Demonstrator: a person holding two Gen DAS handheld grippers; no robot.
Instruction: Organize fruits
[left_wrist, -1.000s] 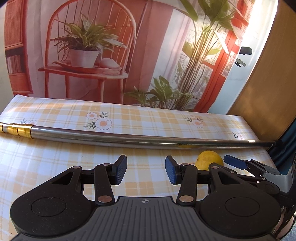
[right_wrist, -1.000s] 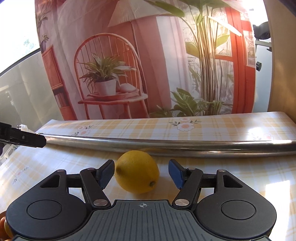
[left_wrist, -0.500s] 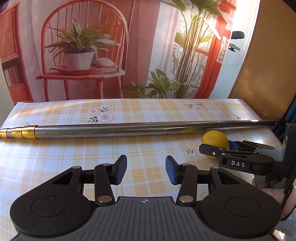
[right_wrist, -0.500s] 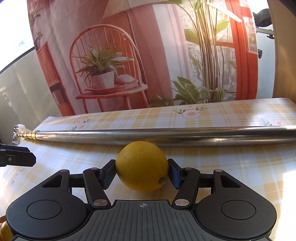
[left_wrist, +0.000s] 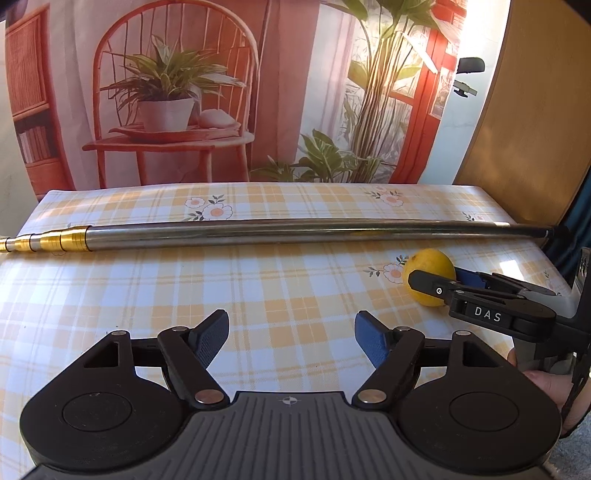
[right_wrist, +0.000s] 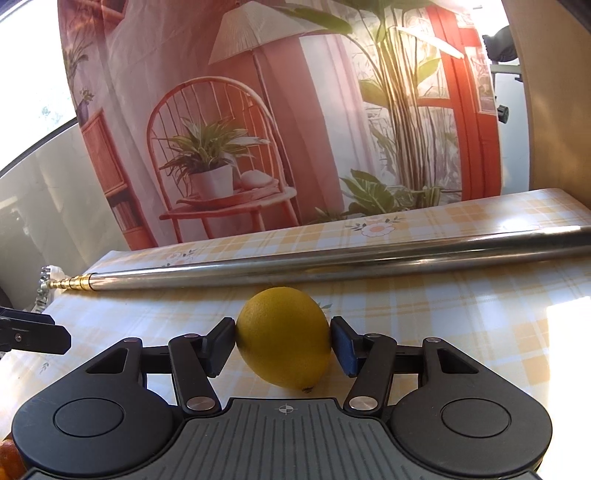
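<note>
While the left gripper (left_wrist: 290, 338) hangs idle over the checked tablecloth (left_wrist: 147, 288), its blue pads spread wide with nothing between them, the work sits further right. Across the far part of the table lies a long metal pole (left_wrist: 295, 230), its gold telescoping end at the left and its dark tip at the right edge. Nearer than the pole and to the right, the lemon (right_wrist: 283, 336) is pinched in the right gripper (right_wrist: 283, 343), one pad pressed to each flank. In the left wrist view the fruit's underside looks close to the cloth, and I cannot tell whether it is touching or just clear of it. At the bottom left corner of the right wrist view a sliver of orange fruit (right_wrist: 8, 455) shows, too cropped to identify.

The risks from here come from the grip. The lemon is rounded and tapered, and its nub end points down and toward the camera, so the pads meet curved skin rather than flat faces; a quick swing could let it rotate or squirt out forward. If dropped, it would probably roll across the smooth cloth, and the table edge is close on the right. Carrying it low and away from the camera would risk knocking the pole, which could itself roll.
</note>
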